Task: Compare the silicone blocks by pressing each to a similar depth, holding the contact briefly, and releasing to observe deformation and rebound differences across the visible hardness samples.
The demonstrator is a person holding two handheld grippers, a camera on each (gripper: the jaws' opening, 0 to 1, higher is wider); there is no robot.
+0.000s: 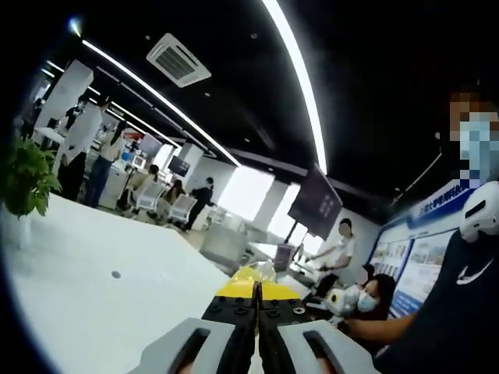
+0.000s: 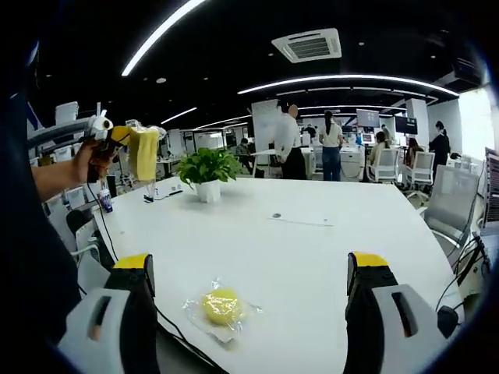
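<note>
One yellow silicone block (image 2: 221, 305) on the white desk (image 2: 312, 249)

Right gripper (image 2: 249, 292) fingers spread wide, empty, block between them in clear wrap; left gripper (image 1: 258, 298) fingers pressed together, holding nothing, raised toward the ceiling.

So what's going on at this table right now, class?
A person is working at a white table with a two-jaw gripper in each hand. The right gripper is open, its jaws spread either side of a yellow block lying in a clear wrapper on the table, not touching it. The left gripper is lifted off to the side, in the person's hand; its jaws are shut and something yellow seems to hang from its tip. Nothing is being pressed yet.
</note>
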